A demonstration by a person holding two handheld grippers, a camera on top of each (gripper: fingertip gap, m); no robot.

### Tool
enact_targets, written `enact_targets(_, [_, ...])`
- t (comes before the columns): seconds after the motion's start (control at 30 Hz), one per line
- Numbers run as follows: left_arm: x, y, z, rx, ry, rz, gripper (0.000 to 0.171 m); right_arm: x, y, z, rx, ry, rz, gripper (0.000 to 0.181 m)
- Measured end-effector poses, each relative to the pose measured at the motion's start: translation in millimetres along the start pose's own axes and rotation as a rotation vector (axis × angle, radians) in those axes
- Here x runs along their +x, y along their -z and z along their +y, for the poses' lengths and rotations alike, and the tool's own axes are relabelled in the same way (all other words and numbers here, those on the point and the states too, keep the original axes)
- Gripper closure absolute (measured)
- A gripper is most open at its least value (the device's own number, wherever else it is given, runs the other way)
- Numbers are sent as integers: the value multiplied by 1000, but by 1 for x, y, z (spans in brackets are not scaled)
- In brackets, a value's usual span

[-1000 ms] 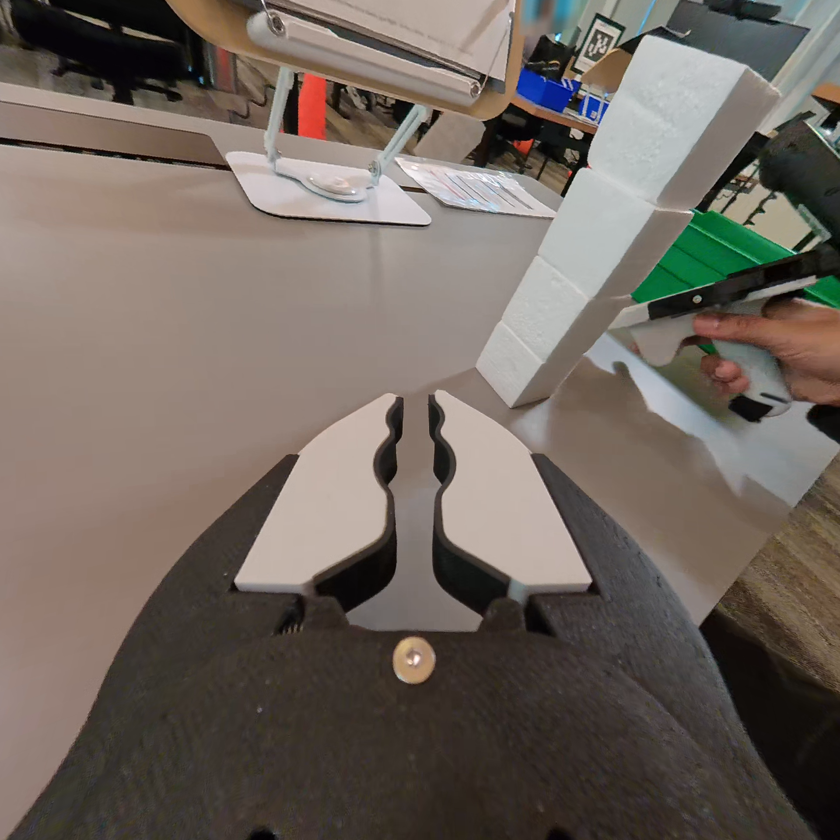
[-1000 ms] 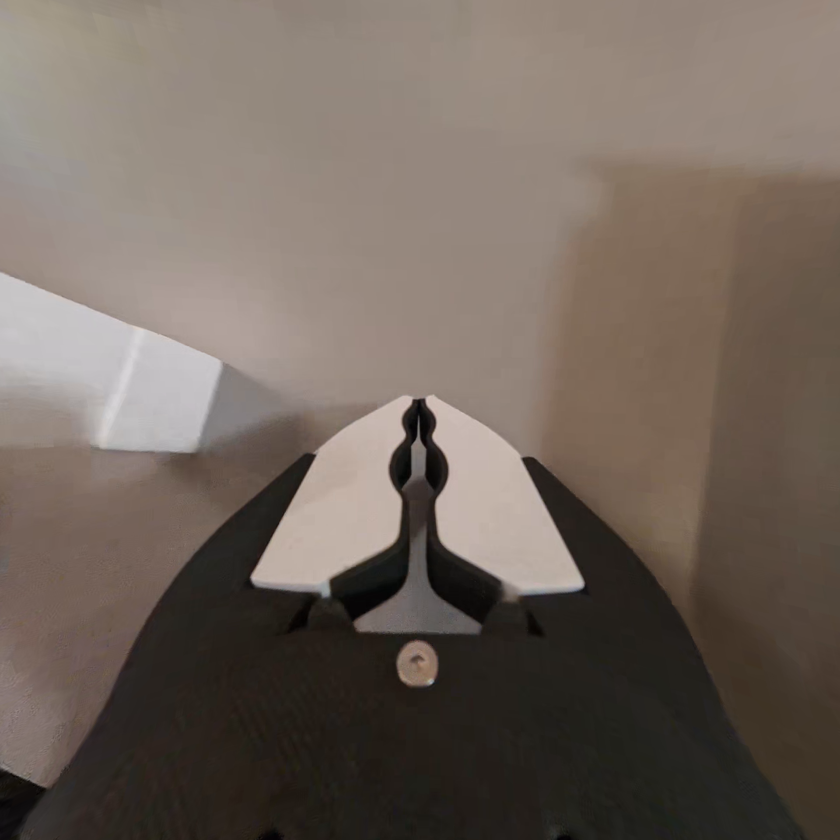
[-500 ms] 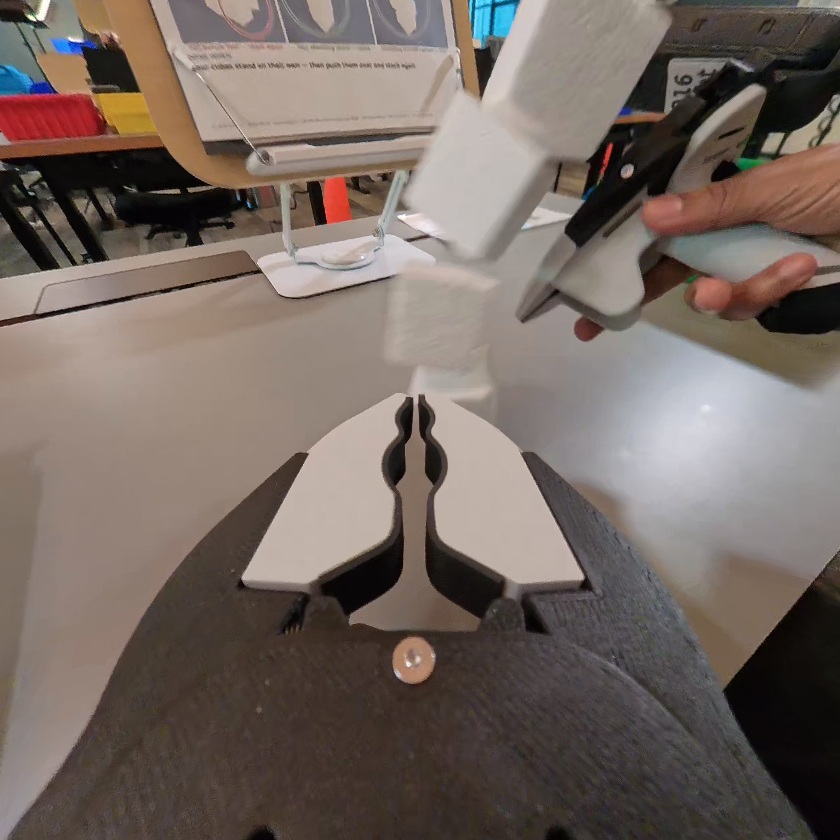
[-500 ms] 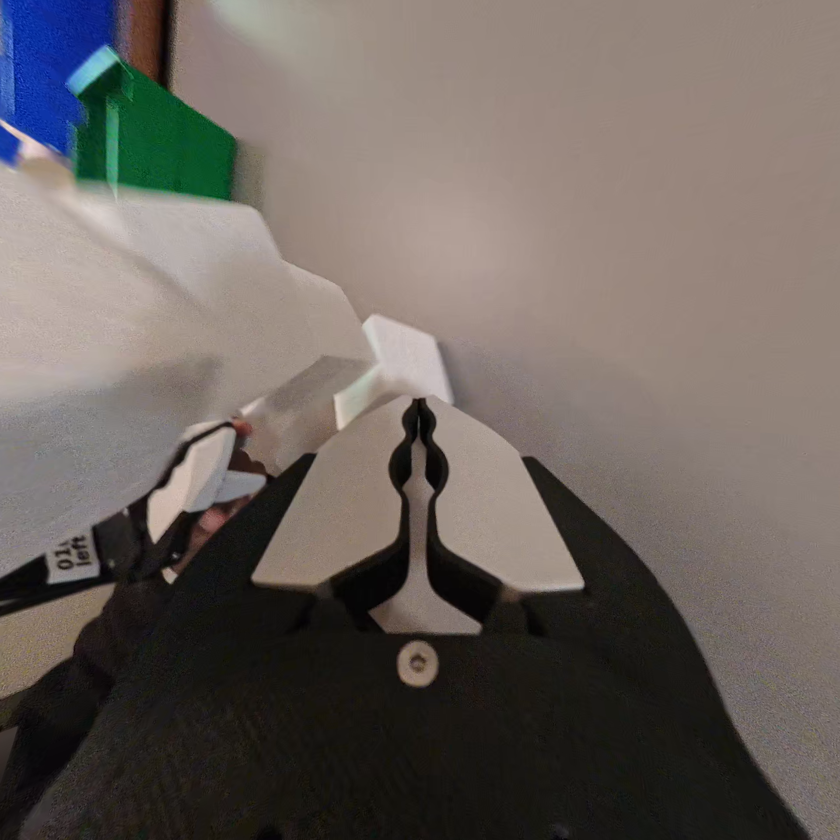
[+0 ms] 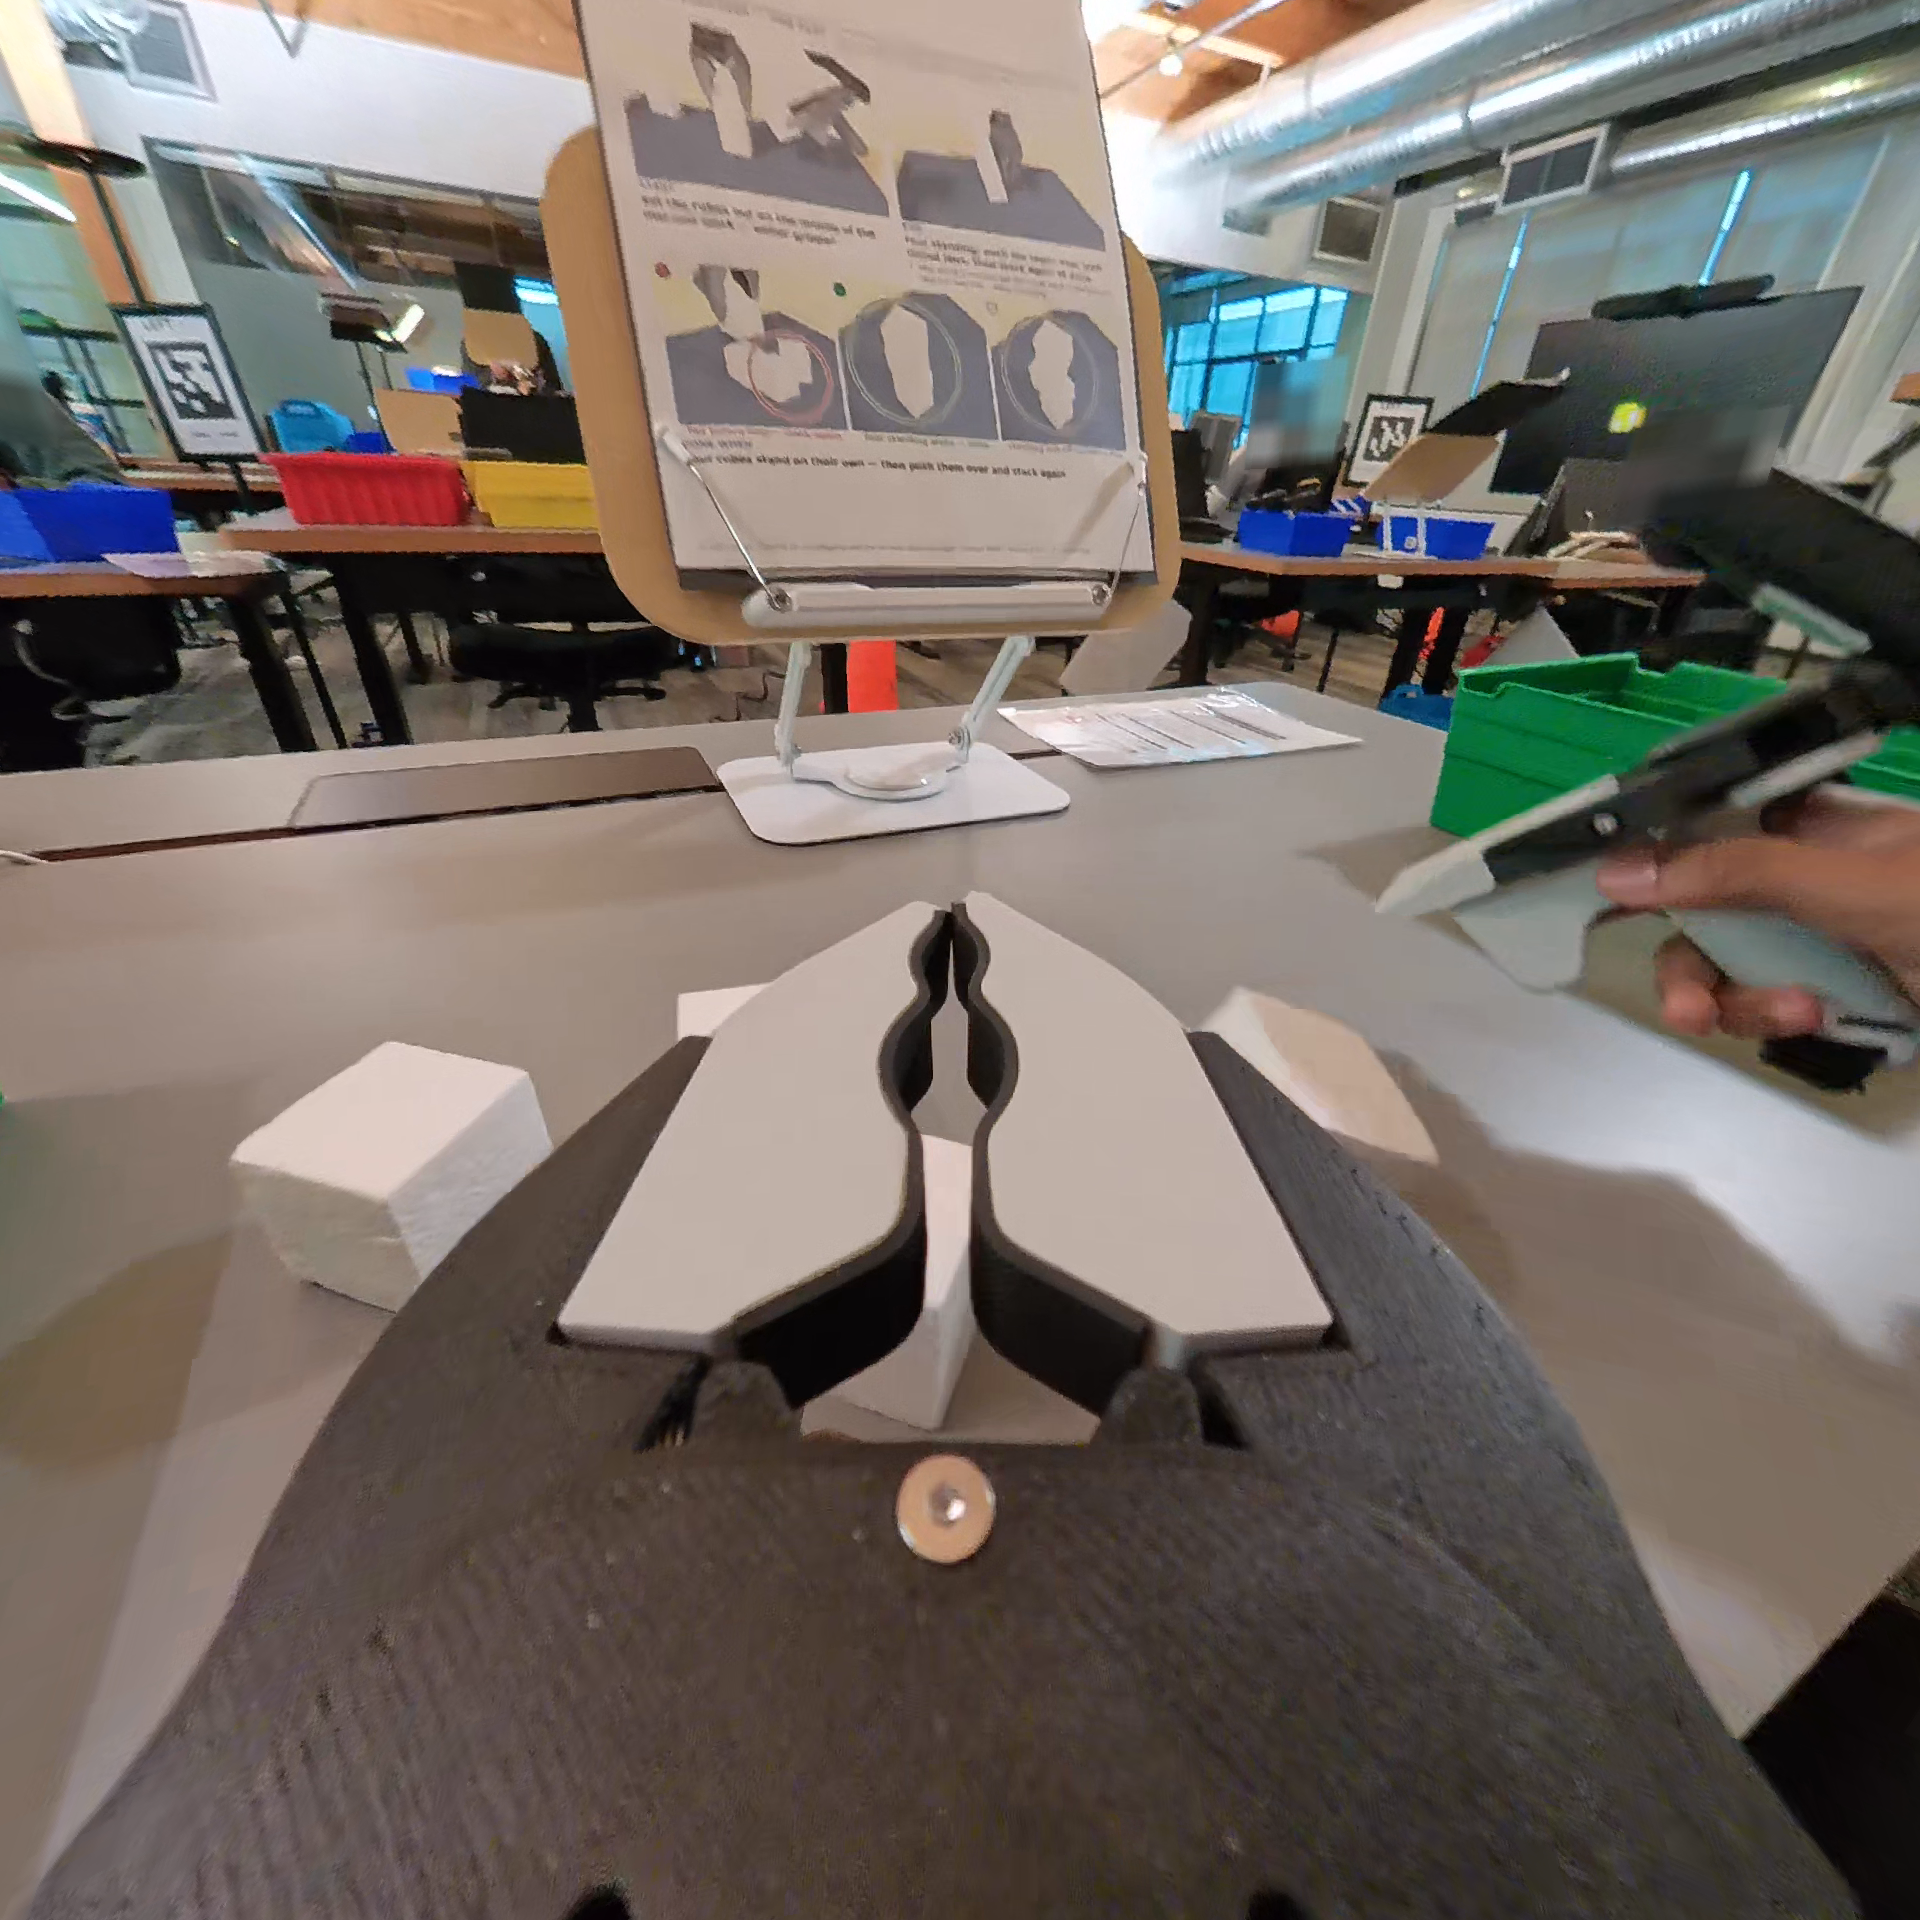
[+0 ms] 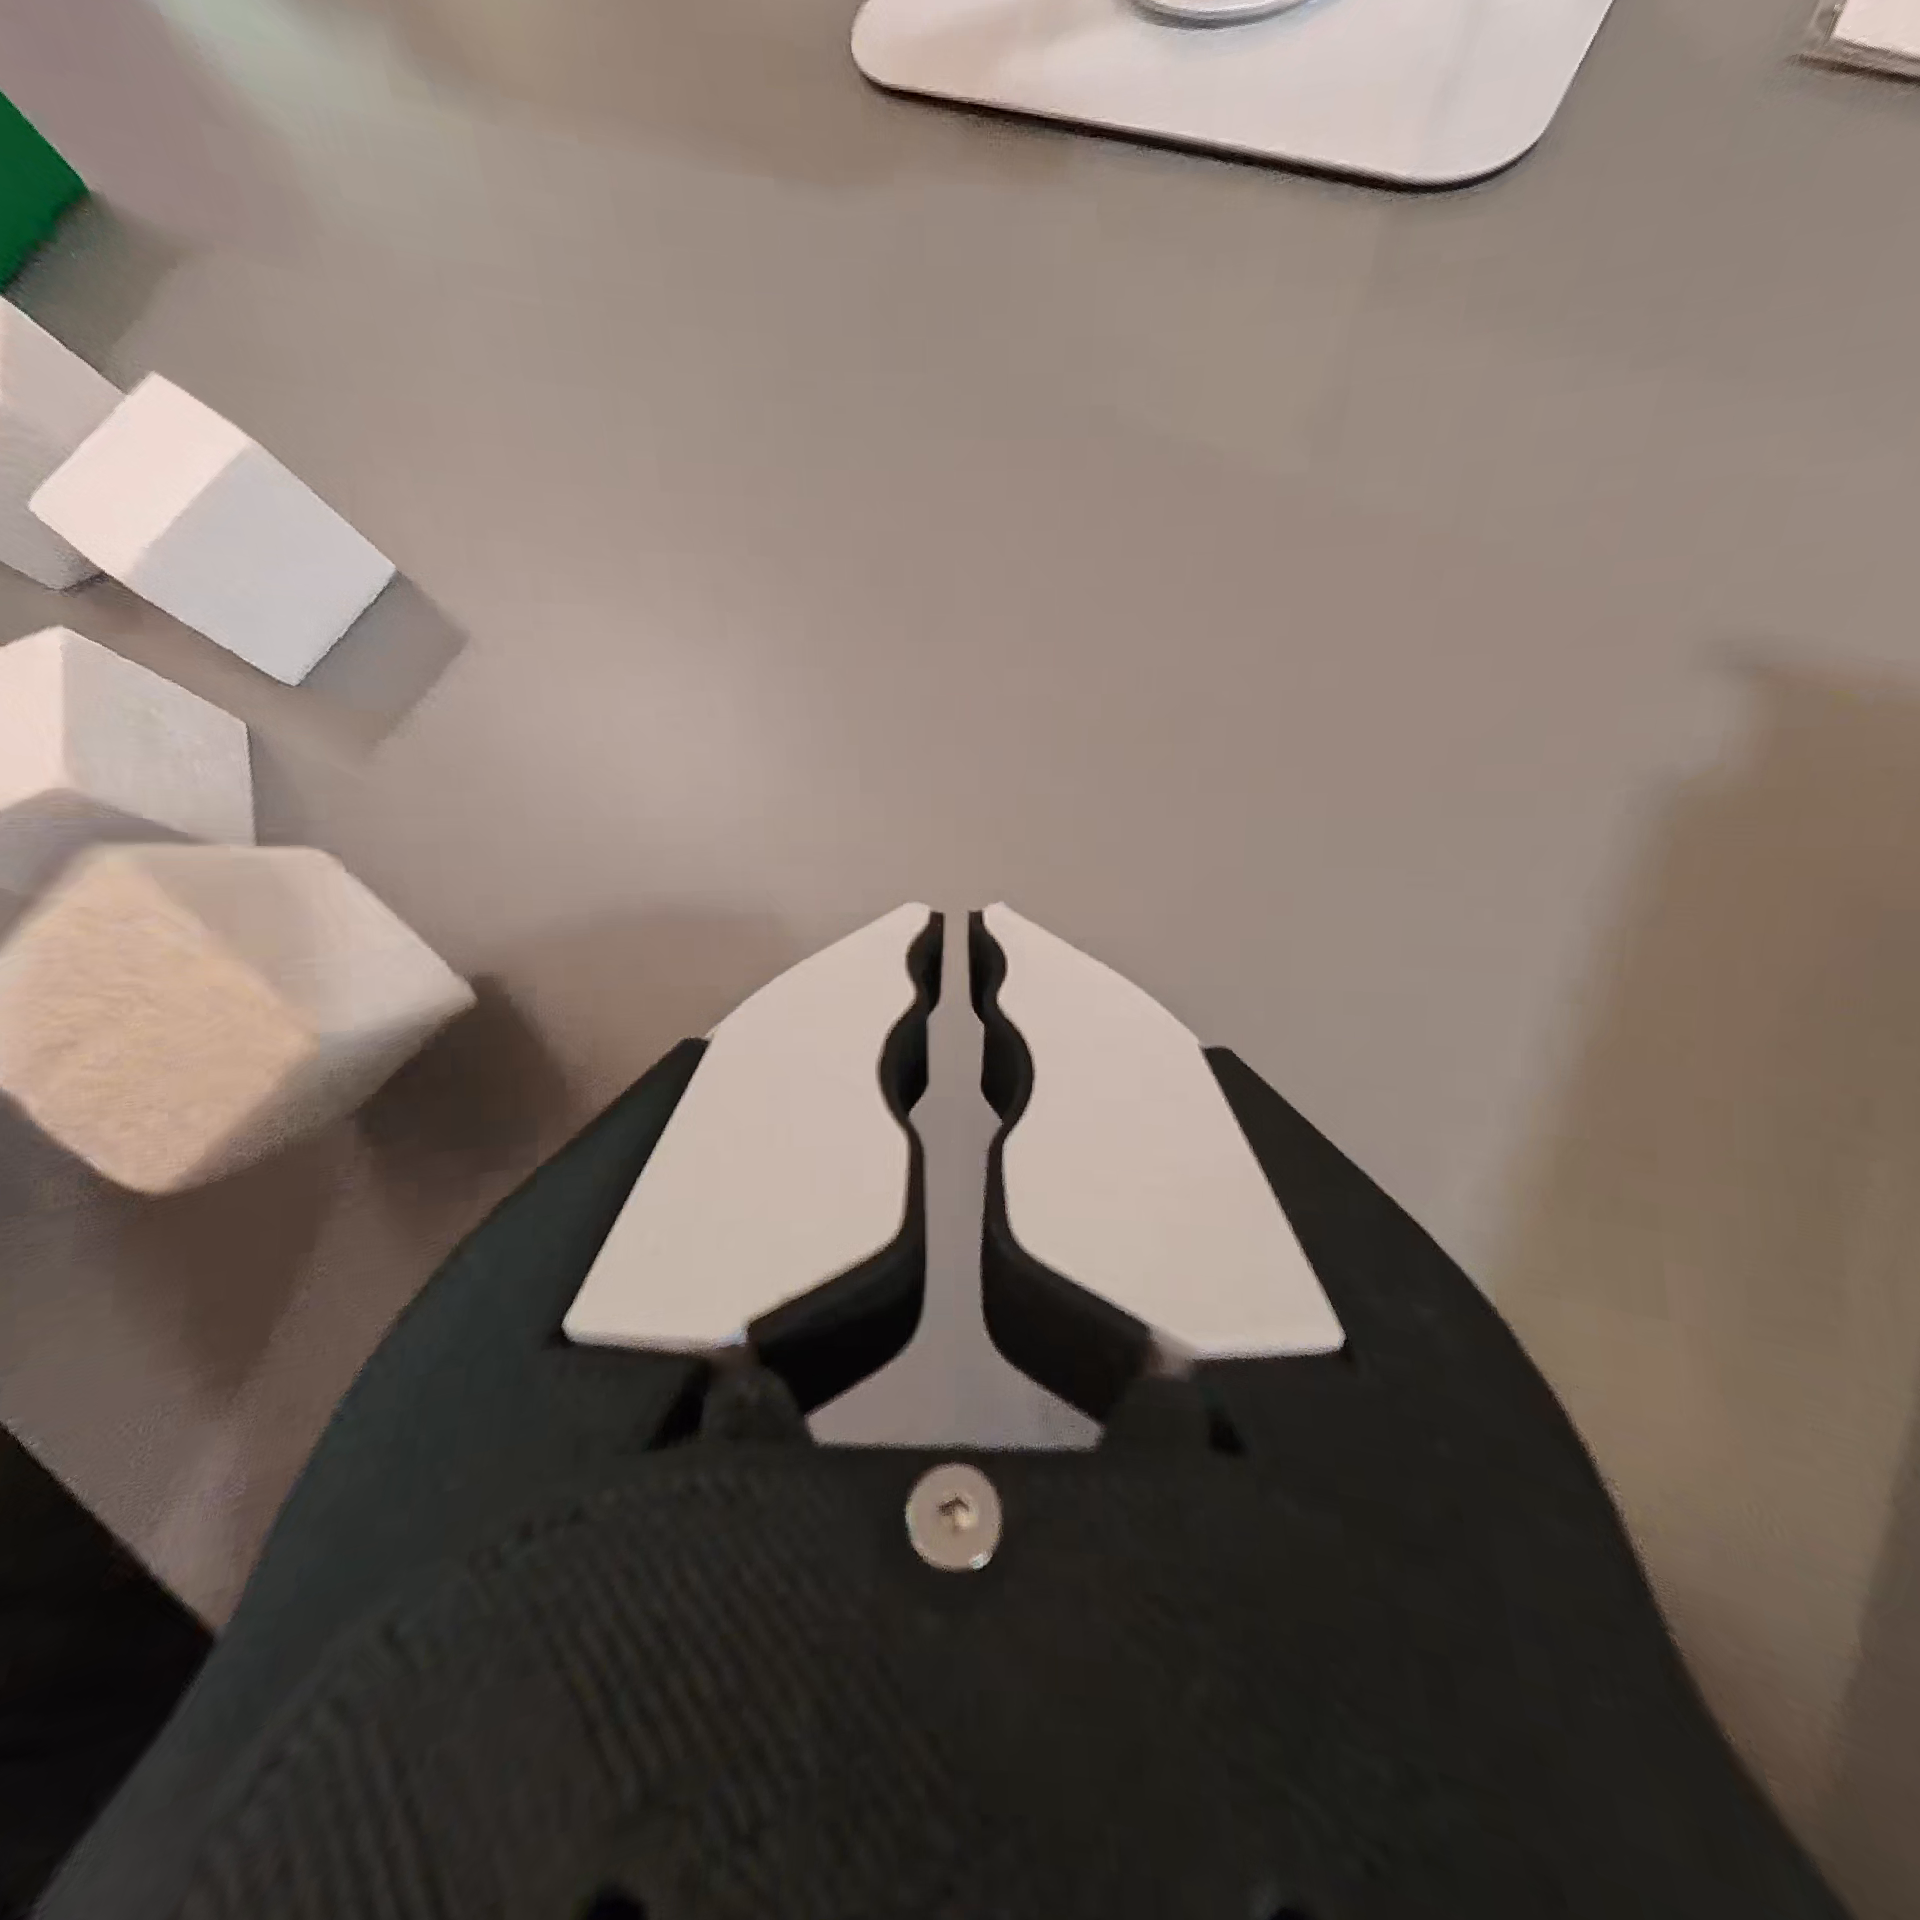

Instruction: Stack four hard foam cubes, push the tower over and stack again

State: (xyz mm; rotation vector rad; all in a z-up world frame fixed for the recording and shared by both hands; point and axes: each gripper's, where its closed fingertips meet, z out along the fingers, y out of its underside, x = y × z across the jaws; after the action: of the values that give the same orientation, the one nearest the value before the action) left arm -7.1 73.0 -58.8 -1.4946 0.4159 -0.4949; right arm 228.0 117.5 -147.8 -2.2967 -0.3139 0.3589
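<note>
Several white foam cubes lie scattered on the grey table (image 5: 1351,852). In the left wrist view one cube (image 5: 390,1174) sits left of my left gripper (image 5: 953,916), another cube (image 5: 1314,1070) sits to its right, and a third cube (image 5: 940,1299) shows below, through the gap between the fingers. The left gripper is shut and empty, hovering above the cubes. My right gripper (image 6: 956,916) is shut and empty over bare table, with fallen cubes (image 6: 208,520) (image 6: 156,1018) to its left. It also shows in the left wrist view (image 5: 1397,904), held in a hand at the right.
A document stand with a printed sheet (image 5: 883,312) stands at the back on a white base (image 5: 894,795) (image 6: 1195,83). A paper in a plastic sleeve (image 5: 1174,722) lies beside it. A green bin (image 5: 1558,727) sits at the right. The table's edge runs at lower right. Left tips to right tips: about 25 centimetres.
A leaning tower of foam cubes was standing, then toppled past the grippers. The cubes now lie scattered on the table. The right gripper has drawn back to the right. Both stayed shut.
</note>
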Motion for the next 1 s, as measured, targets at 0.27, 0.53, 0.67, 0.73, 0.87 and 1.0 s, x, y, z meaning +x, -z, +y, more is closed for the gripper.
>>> enact_targets(0.27, [-5, -4, 5, -24, 37, 5, 169, -15, 8, -13, 145, 38, -149, 166])
enact_targets(0.53, [11, -8, 24, -118, 75, 115, 163, -70, 44, 2, 254, 226, -232, 160])
enact_targets(0.67, [16, -12, 34, -175, 150, 164, 160, -88, 33, 10, 279, 404, -212, 140])
enact_targets(0.73, [15, -14, 36, -184, 179, 167, 159, -107, 31, 21, 272, 480, -322, 127])
enact_targets(0.87, [10, -12, 38, -190, 176, 152, 159, -134, 37, 25, 279, 512, -457, 120])
enact_targets(1.0, [0, -3, 36, -184, 181, 119, 159, -143, 36, 20, 306, 556, -468, 119])
